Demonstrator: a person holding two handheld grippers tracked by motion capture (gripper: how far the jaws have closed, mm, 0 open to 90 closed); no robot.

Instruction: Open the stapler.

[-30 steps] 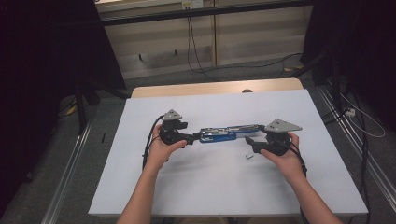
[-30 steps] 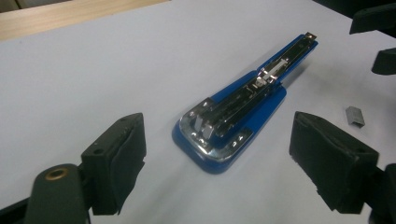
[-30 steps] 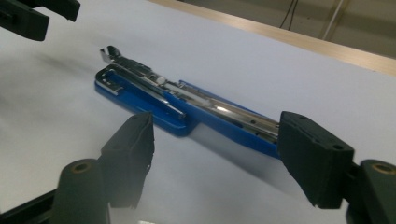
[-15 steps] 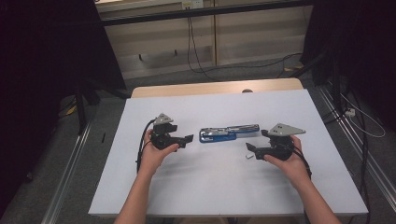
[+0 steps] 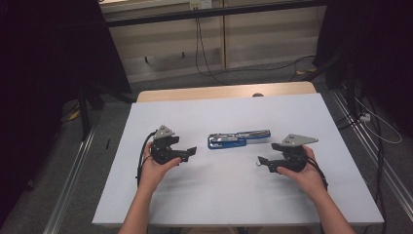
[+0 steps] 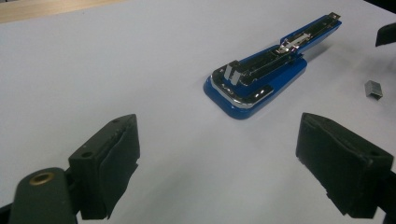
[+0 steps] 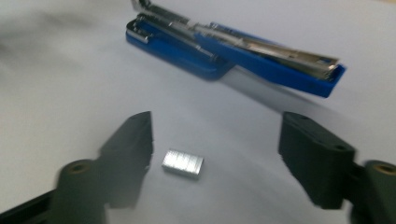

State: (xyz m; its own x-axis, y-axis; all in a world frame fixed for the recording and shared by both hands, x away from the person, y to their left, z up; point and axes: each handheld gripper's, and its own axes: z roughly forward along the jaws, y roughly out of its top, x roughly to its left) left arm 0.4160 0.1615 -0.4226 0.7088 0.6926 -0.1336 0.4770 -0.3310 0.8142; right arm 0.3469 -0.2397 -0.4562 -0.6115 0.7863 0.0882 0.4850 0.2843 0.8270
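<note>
A blue stapler (image 5: 238,138) lies swung open flat on the white table (image 5: 219,109), its metal magazine facing up. My left gripper (image 5: 192,151) rests to its left, open and empty, and in the left gripper view the stapler (image 6: 266,77) lies ahead of my left gripper (image 6: 219,133). My right gripper (image 5: 260,161) sits to the stapler's lower right. In the right gripper view my right gripper (image 7: 219,135) is open. Its jaws have just been closing, and a small block of staples (image 7: 183,164) lies between them, nearer the left pad and untouched. The stapler (image 7: 233,46) lies beyond.
The staple block (image 6: 373,88) also lies at the right of the left gripper view, beside a jaw tip of the other gripper (image 6: 386,33). A wooden strip (image 5: 224,91) borders the table's far edge. Cables (image 5: 204,58) trail on the floor behind, and metal rails (image 5: 73,185) run along both sides.
My left gripper has drawn back to the left, off the stapler's left end, leaving a gap. The stapler lies where it was. The right hand has barely shifted.
</note>
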